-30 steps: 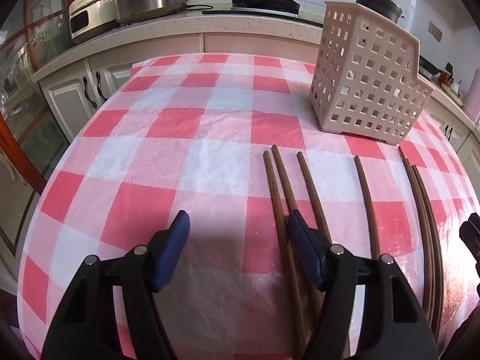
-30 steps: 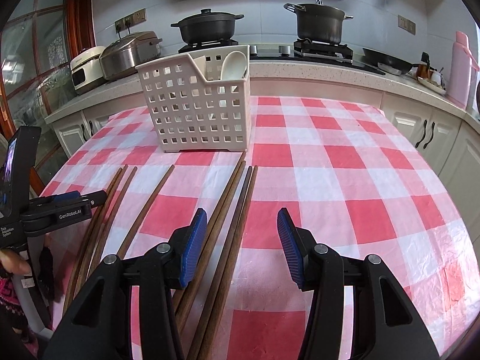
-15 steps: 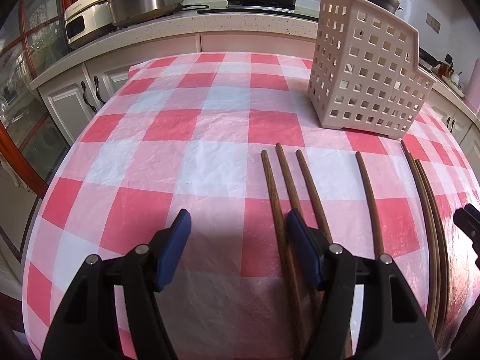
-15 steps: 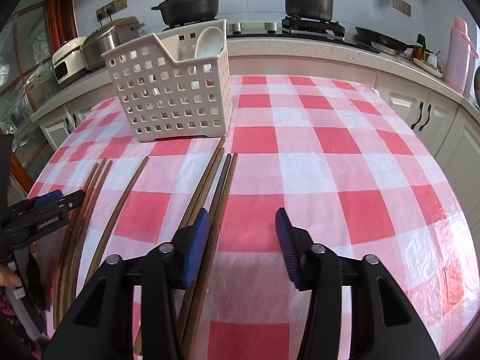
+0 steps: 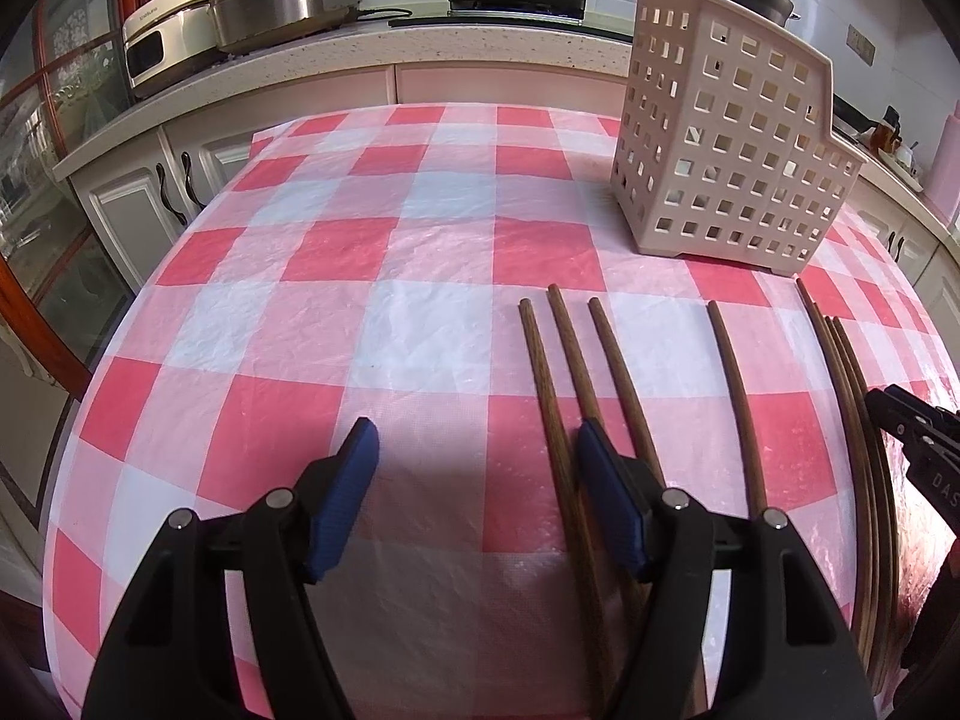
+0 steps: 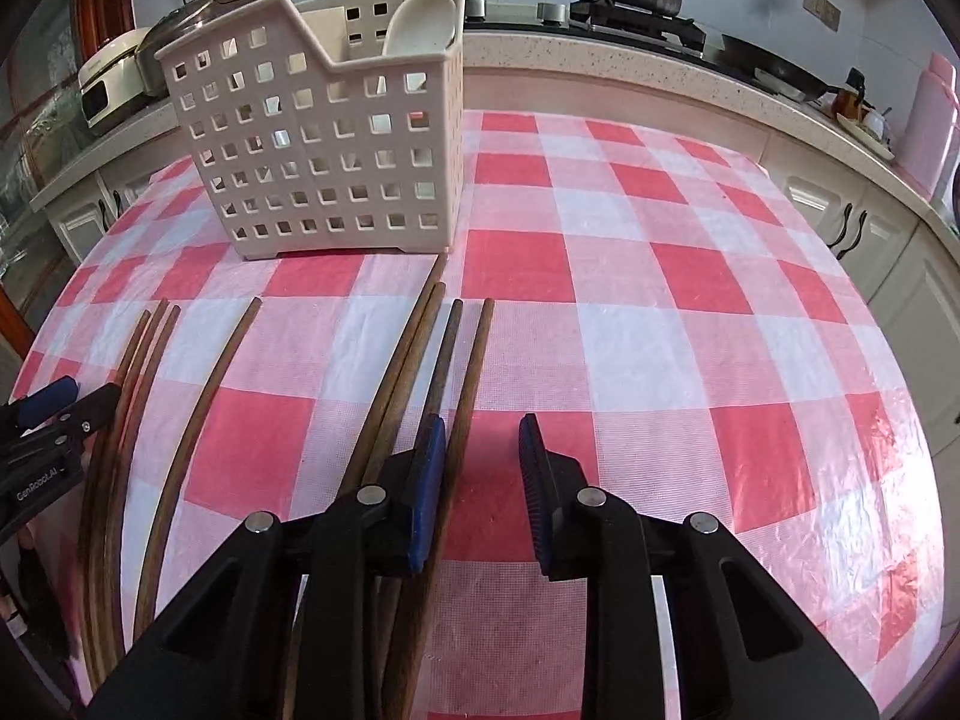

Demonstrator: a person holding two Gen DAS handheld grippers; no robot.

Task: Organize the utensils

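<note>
Lengthwise, the chopsticks (image 6: 462, 384) lie from the tabletop's near edge toward the basket (image 6: 324, 162) — the right gripper (image 6: 480, 480), nearer, has been narrowing its jaws just beside them, gripping nothing — while the left gripper (image 5: 474, 480) gapes wide.

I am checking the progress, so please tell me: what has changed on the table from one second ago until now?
The right gripper came closer to the utensil basket and shifted right across the chopsticks; its fingers have just been closing, and the rightmost chopstick runs down between them, not yet clamped. The left gripper kept its place, open over the tablecloth. Basket, spoon and all chopsticks lie as before.
</note>
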